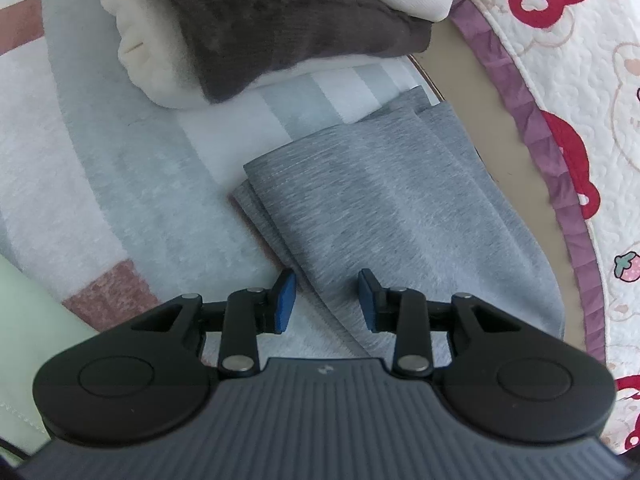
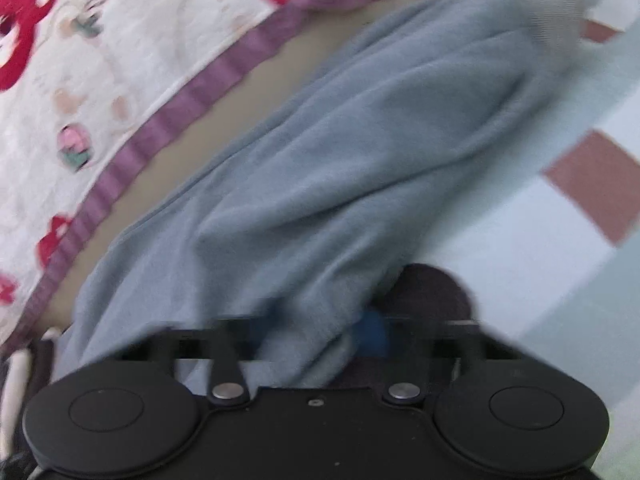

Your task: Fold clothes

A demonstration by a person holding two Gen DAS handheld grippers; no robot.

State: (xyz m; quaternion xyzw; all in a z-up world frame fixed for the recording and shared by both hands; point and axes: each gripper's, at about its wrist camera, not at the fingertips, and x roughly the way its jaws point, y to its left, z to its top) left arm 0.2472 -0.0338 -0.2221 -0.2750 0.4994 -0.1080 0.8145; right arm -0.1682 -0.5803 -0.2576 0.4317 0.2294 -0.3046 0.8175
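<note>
Your left gripper (image 1: 326, 300) is hovering with jaws wide over the grey garment (image 1: 384, 216) lying on the checked blanket (image 1: 132, 184). Your right gripper (image 2: 320, 340) is buried in cloth, so I can't tell its jaws. If it's pinching only one layer, you're risking dragging the stack crooked toward the quilt (image 1: 592, 80).

Grey garment (image 1: 380, 216) — folded, lying flat.

A home bedroom: a strawberry-print quilt (image 1: 580, 60) lies beside a checked blanket (image 1: 120, 200) holding folded clothes (image 1: 248, 32).
</note>
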